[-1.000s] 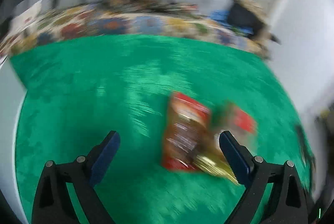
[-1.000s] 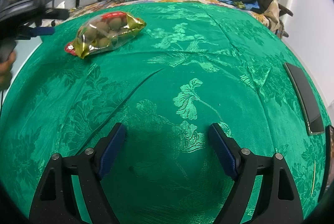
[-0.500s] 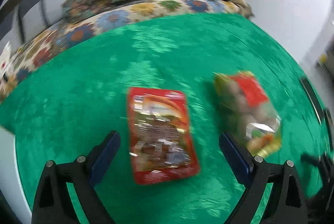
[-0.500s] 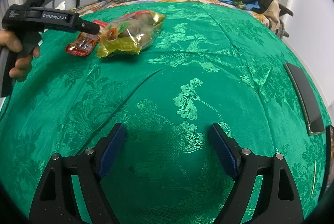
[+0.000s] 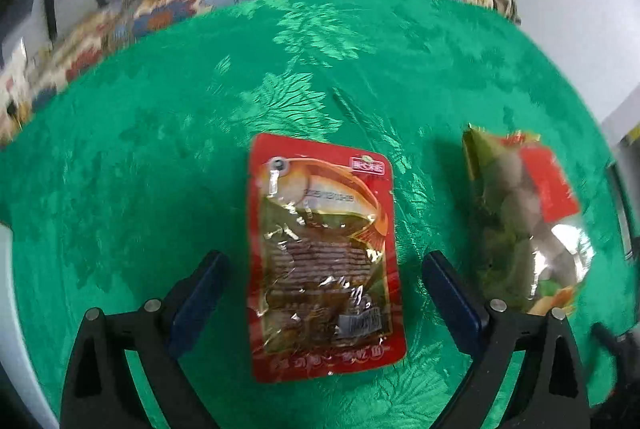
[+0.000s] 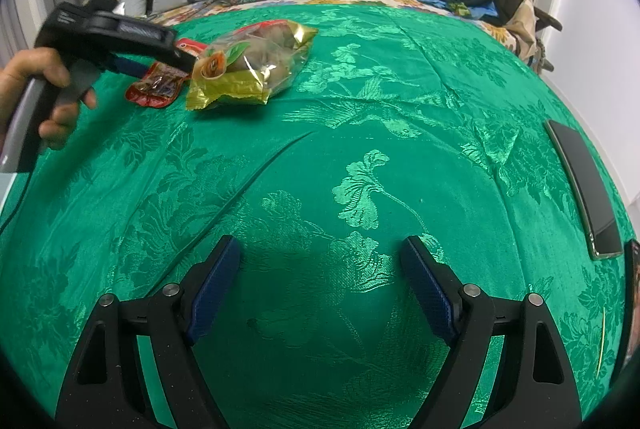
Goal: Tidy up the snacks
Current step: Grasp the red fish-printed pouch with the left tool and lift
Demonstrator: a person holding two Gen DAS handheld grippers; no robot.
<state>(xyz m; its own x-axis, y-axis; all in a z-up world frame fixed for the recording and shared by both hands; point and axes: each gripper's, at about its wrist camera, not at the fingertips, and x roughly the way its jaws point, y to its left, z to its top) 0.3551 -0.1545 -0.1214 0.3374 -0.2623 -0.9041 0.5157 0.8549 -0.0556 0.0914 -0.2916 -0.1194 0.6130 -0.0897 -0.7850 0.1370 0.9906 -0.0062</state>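
With its jaws apart, the left tool [image 5: 324, 271] straddles the red pouch [image 5: 322, 253] lying flat on the table [image 5: 140, 157], aligned for pickup; the right tool [image 6: 320, 269], also apart, hangs empty.

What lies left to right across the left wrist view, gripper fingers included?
Left finger → red snack packet → right finger → clear gold-edged snack bag, all over the green cloth.
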